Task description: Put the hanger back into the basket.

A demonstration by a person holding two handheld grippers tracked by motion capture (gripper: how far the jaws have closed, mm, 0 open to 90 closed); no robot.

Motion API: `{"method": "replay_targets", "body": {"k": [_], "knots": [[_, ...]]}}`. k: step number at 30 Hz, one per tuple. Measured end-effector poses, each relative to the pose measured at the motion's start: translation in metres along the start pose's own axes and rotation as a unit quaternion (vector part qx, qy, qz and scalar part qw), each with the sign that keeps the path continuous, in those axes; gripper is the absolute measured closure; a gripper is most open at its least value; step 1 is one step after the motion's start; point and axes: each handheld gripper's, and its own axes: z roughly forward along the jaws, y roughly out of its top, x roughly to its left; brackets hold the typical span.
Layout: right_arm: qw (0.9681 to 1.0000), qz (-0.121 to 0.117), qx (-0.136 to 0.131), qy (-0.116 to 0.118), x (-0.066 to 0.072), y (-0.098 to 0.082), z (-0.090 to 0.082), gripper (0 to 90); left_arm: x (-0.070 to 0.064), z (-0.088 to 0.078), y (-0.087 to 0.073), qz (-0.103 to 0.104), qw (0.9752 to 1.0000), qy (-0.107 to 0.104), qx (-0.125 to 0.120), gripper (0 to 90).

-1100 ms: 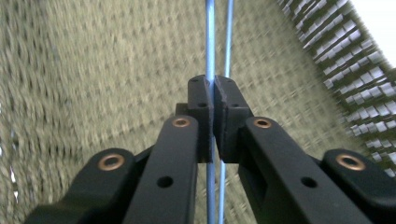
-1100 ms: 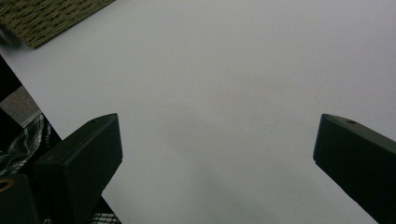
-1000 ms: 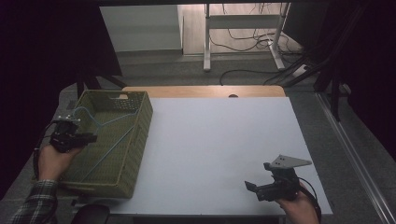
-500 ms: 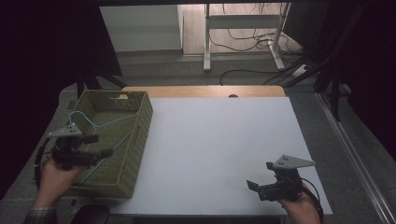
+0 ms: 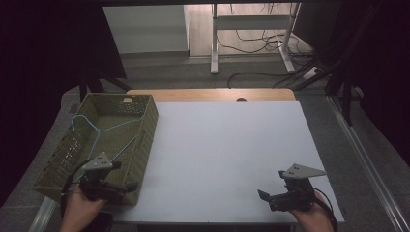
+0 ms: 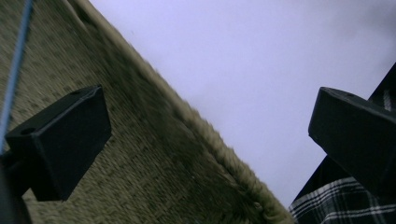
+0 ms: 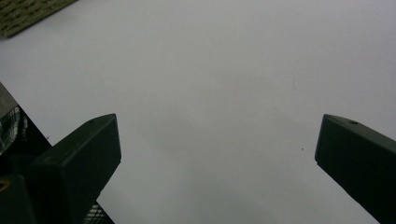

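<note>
An olive woven basket [image 5: 146,145] stands on the left of the white table [image 5: 232,145]. A light blue wire hanger [image 5: 96,131] lies inside it. My left gripper [image 5: 126,188] hovers at the basket's near right corner. Its jaws have just been opening and now stand wide, with nothing between them. In the left gripper view the jaws [image 6: 210,140] frame the basket wall [image 6: 140,163] and the table, and a strip of the hanger [image 6: 16,60] runs along the left edge. My right gripper [image 5: 265,197] rests open and empty near the table's front right, over bare table [image 7: 217,154].
A wooden strip [image 5: 212,94] edges the table's far side. Beyond it are grey floor, a white desk frame [image 5: 251,29] and cables. A plaid sleeve [image 6: 336,205] shows low in the left gripper view. A corner of the basket [image 7: 28,14] shows in the right gripper view.
The left gripper has pulled back from over the basket toward the near edge, and its jaws have opened. The hanger now lies free in the basket. The right gripper has stayed put.
</note>
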Motion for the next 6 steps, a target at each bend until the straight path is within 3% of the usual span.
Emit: {"method": "replay_targets", "body": {"k": [2,6], "knots": [[1.0,-0.006,0.004,0.0,0.0011,-0.0003,0.0018,0.0,-0.0012,0.0047,-0.0017,0.008,0.9998,0.01,0.014,0.0],[0.9999,-0.014,0.009,-0.002,0.0023,-0.001,0.0044,0.0,-0.0007,0.0045,-0.0011,0.006,0.9999,0.005,0.011,0.0]]}}
